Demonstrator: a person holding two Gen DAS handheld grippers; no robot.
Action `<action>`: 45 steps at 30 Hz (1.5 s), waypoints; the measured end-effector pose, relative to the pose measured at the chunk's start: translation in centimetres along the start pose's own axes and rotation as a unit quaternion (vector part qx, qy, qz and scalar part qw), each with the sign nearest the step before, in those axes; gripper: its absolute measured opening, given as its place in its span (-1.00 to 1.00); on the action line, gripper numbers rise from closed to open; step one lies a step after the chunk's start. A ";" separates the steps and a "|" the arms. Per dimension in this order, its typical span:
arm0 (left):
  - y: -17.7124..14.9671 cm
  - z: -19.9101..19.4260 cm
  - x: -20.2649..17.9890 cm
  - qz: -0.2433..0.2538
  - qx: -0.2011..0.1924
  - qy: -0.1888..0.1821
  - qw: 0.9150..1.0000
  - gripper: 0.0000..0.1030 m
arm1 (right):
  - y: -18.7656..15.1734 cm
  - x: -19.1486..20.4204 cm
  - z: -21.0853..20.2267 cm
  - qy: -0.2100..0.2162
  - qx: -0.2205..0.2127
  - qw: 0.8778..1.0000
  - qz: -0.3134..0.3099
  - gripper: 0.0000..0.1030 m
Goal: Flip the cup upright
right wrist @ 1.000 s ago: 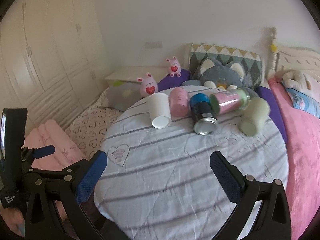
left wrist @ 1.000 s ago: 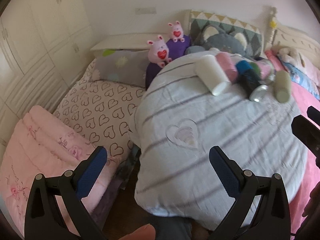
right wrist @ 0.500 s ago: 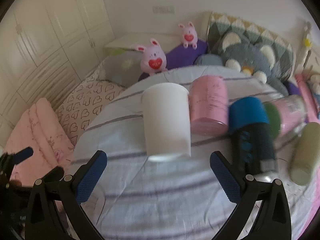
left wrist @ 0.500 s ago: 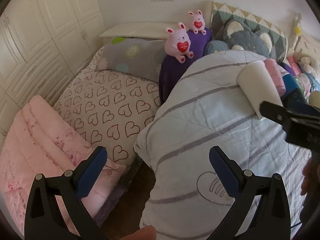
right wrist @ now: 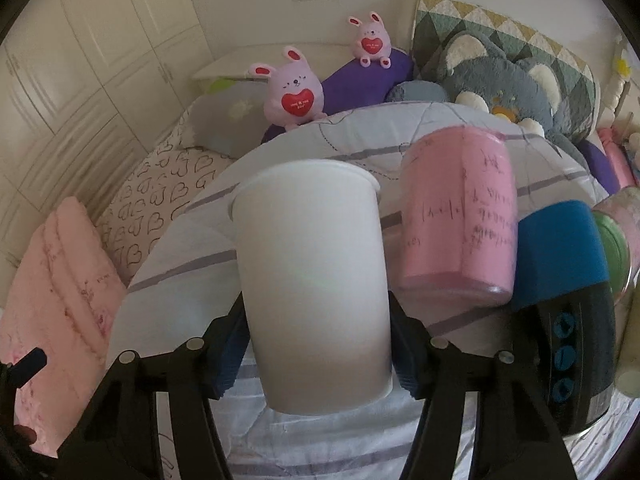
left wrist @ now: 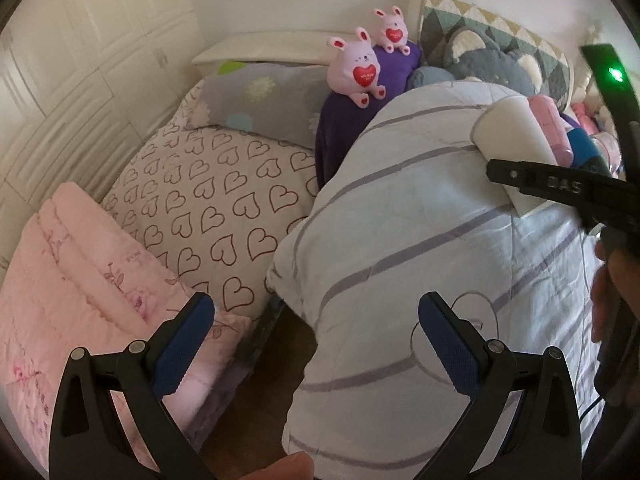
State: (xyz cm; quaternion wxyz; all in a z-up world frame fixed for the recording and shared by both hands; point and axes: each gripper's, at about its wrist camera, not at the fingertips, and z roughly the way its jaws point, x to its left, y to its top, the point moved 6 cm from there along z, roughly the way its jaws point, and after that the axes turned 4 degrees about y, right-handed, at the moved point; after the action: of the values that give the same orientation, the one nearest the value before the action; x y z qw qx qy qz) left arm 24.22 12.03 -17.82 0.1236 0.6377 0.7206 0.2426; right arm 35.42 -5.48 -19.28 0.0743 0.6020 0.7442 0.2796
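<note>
A white paper cup [right wrist: 316, 280] lies on its side on the striped round quilt [right wrist: 192, 280], its base toward me and its rim pointing away. My right gripper [right wrist: 318, 354] has closed on the cup's base end, blue pads pressed on both sides. The cup also shows in the left wrist view [left wrist: 516, 140], with the right gripper's black finger across it. My left gripper [left wrist: 316, 344] is open and empty, low over the quilt's left edge.
A pink cup [right wrist: 460, 216], a blue-capped dark bottle [right wrist: 568, 308] and a pink jar with a green lid [right wrist: 616, 232] lie beside the white cup on its right. Plush bunnies [right wrist: 294, 94] and pillows [right wrist: 500, 76] sit behind. A pink blanket [left wrist: 72, 280] lies left.
My right gripper moved forward to the white cup and closed on its base end. My left gripper swung left and now hangs over the quilt's left edge.
</note>
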 end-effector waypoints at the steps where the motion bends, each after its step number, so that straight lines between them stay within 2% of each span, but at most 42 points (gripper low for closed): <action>1: -0.3 -0.3 0.3 -0.001 0.000 0.001 1.000 1.00 | -0.1 0.2 -0.5 0.007 -0.004 1.000 0.002 0.21; 5: -1.7 -1.5 0.6 -0.001 -0.001 0.002 1.000 1.00 | -2.1 1.3 -3.4 0.030 -0.013 0.999 0.006 0.21; 9: -3.5 -2.6 0.1 0.008 0.005 -0.012 1.000 1.00 | -7.2 1.2 -7.5 0.042 -0.016 0.998 0.034 0.21; 13: -5.6 -3.9 -1.1 0.020 0.007 -0.014 1.000 1.00 | -13.0 0.5 -10.5 0.037 -0.016 0.996 0.076 0.21; 17: -7.7 -5.9 -3.3 0.047 0.001 -0.026 0.999 1.00 | -16.4 -0.2 -10.8 0.018 -0.024 0.994 0.103 0.22; 18: -8.0 -6.4 -3.7 0.051 -0.001 -0.026 0.998 1.00 | -16.6 -0.3 -10.5 0.012 -0.022 0.995 0.101 0.24; 20: -8.6 -7.5 -4.5 0.059 -0.006 -0.026 0.998 1.00 | -17.0 -0.5 -10.1 0.012 -0.021 0.994 0.105 0.60; 21: -8.9 -8.2 -4.8 0.060 -0.010 -0.024 0.998 1.00 | -17.2 -0.6 -10.6 0.021 -0.027 0.993 0.113 0.69; 24: -9.4 -9.5 -5.1 0.057 -0.017 -0.020 0.998 1.00 | -17.2 -0.1 -12.9 0.031 -0.049 0.994 0.093 0.69; 29: -10.5 -11.7 -6.1 0.060 -0.028 -0.015 0.998 1.00 | -18.6 -0.3 -17.6 0.020 -0.089 0.993 0.071 0.69; 37: -12.4 -14.6 -9.1 0.080 -0.035 -0.024 0.996 1.00 | -21.2 -2.3 -24.2 -0.050 -0.155 0.985 0.055 0.69; 45: -13.4 -17.5 -11.3 0.094 -0.061 -0.034 0.993 1.00 | -22.7 -3.7 -27.4 -0.066 -0.184 0.979 0.060 0.69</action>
State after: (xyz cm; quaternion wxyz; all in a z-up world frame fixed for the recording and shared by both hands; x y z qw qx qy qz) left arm 5.97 -3.33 -11.21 0.1637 0.7020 0.6362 0.2749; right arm 4.70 -20.57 -8.78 0.2159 0.6388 0.6359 0.3755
